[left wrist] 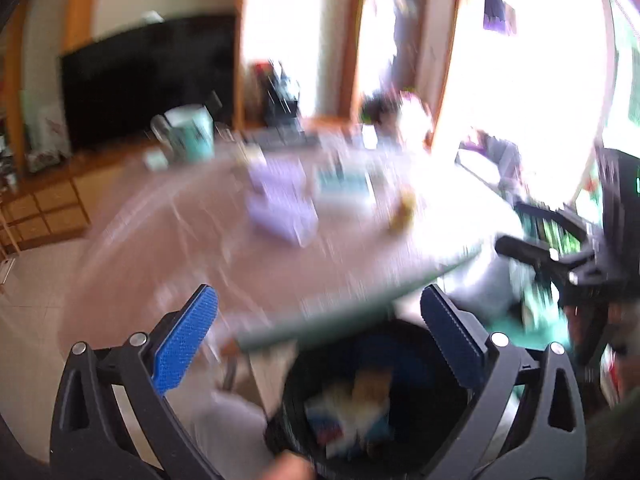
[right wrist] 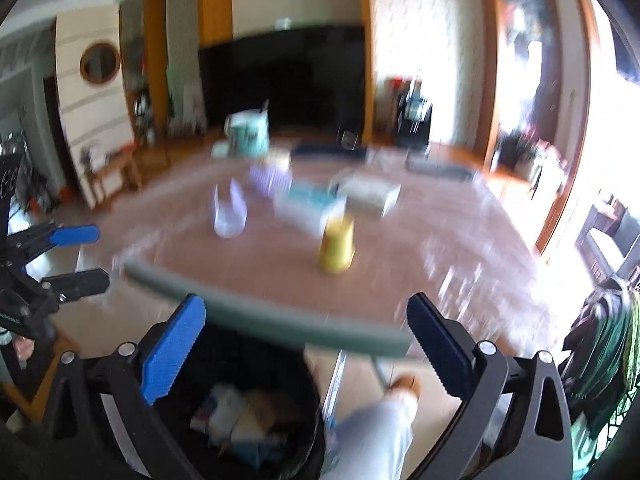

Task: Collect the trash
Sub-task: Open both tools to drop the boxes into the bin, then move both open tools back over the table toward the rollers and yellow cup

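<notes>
- Blue-padded left gripper [left wrist: 320, 344]: you are holding its jaws wide apart, gripping nothing, above the black bin [left wrist: 376, 408].
- Trash [right wrist: 244, 420]: paper scraps are lying inside the bin, below the table [right wrist: 280, 256] edge.
- Right gripper [right wrist: 306, 344]: you are keeping its jaws spread, empty.
- Yellow cup [right wrist: 337, 249]: sitting on the table.

right gripper [right wrist: 306, 336] gapes empty above a black bin [right wrist: 304, 432] of trash [right wrist: 240, 420] beside the table [right wrist: 400, 248].
</notes>
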Tool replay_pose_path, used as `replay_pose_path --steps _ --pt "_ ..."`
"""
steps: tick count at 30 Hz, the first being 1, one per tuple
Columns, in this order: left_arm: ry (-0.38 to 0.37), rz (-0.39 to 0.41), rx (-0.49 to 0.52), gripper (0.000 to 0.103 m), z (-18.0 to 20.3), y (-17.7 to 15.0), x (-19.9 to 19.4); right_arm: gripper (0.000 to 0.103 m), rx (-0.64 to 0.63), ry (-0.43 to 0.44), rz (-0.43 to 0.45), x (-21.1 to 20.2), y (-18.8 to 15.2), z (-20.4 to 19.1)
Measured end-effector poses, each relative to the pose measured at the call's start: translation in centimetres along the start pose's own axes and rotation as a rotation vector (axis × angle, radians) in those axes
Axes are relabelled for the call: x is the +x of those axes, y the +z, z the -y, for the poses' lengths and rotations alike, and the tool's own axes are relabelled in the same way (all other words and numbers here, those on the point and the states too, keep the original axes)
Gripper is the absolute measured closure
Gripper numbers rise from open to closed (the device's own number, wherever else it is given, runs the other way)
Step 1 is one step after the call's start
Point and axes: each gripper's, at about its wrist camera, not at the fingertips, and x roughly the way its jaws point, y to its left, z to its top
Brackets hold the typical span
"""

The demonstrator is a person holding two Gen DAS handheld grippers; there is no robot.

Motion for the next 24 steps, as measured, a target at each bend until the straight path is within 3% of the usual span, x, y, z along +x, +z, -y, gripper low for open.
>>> replay_pose_path --steps 2,7,11,16,19,24 --pt "0.006 0.04 -0.049 0.001 -0.9 1.3 0.1 0.004 0.026 -0.013 0.009 0.6 1.2 0.9" --pt "-0.054 -0.011 -0.112 0.002 -3.1 3.3 3.0 0.004 0.039 -0.006 -0.035 3.2 2.8 1.9" --pt "0.015 -0.072 -0.039 0.001 -3.0 4.1 5.9 0.004 0.013 -0.013 -0.086 5.3 2.3 1.8" --pt "0.025 -0.163 -0.002 0.001 -3.6 3.9 9.7 0.004 0.01 -0.038 -0.158 9.0 1.9 1.7" --pt "0.016 -0.238 -0.035 0.001 -4.0 4.2 12.5 0.007 0.039 -0.051 -0.188 10.7 1.8 2.1" --pt "0.005 -0.282 -0.118 0.002 -4.4 4.7 15.2 0.017 0.08 -0.036 -0.219 12.8 1.5 2.6"
